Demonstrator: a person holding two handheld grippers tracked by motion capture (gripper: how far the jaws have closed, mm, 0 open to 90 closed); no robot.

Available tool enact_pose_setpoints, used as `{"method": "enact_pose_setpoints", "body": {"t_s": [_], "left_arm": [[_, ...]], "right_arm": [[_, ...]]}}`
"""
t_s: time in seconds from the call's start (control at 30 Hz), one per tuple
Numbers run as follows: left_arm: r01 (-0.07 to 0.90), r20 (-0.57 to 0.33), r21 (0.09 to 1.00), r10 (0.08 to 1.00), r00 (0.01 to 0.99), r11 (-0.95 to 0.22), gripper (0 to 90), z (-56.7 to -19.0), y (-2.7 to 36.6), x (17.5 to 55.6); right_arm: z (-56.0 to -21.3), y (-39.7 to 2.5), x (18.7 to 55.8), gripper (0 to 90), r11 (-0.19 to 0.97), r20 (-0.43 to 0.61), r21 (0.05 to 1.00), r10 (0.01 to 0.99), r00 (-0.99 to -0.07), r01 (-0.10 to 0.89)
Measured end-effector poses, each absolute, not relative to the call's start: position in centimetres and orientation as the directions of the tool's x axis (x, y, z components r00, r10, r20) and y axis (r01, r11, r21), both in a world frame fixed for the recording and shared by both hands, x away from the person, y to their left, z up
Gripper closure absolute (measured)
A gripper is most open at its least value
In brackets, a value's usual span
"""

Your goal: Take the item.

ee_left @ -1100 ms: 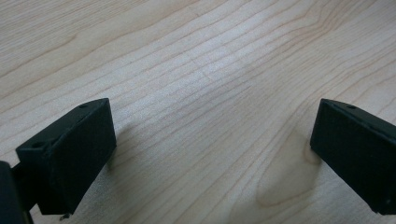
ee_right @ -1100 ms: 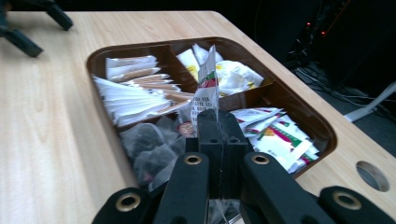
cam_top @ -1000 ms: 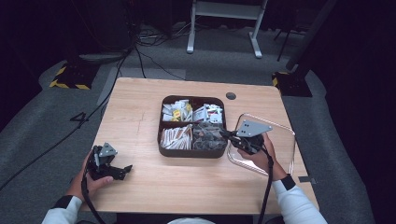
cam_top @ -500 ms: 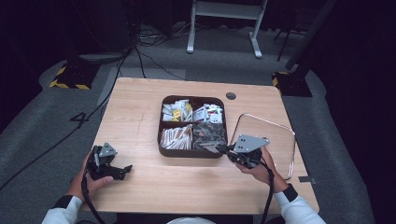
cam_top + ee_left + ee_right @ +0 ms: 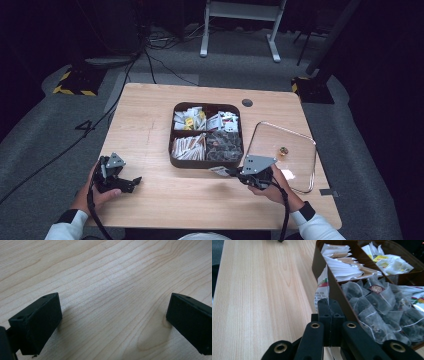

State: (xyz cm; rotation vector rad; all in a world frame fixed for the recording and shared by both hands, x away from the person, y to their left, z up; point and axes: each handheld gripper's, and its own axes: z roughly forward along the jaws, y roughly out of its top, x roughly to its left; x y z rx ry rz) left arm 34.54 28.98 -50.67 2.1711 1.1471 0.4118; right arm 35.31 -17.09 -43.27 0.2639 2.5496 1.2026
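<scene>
R gripper (image 5: pixel 231 172) fingers clamp a packet (image 5: pixel 322 291) (white, red-green print) just outside the tray (image 5: pixel 176 155) at its 5 o'clock. L gripper (image 5: pixel 131 182) fingers wide open, nothing held, above counter (image 5: pixel 150 115) at 7 o'clock.

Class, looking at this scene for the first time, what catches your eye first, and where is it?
The dark four-compartment tray at the table's middle, packed with tea bags and sachets, stands out first. At its near edge, the right gripper is shut on a white sachet held outside the tray wall. A clear lid lies to the tray's right.
</scene>
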Motion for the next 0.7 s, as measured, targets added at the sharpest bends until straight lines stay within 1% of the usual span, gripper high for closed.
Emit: {"method": "enact_pose_setpoints", "body": {"t_s": [0.37, 0.7], "left_arm": [[0.621, -0.021, 0.666, 0.821, 0.570, -0.414, 0.5, -50.7, 29.0, 34.5], [0.621, -0.020, 0.666, 0.822, 0.570, -0.414, 0.5, -50.7, 29.0, 34.5]], "right_arm": [[-45.2, -16.1, 35.5, 90.0, 0.677, -0.194, 0.735, 0.263, -0.945, 0.037], [-45.4, -15.7, 35.1, 90.0, 0.689, -0.199, 0.725, 0.228, -0.953, 0.014]]}}
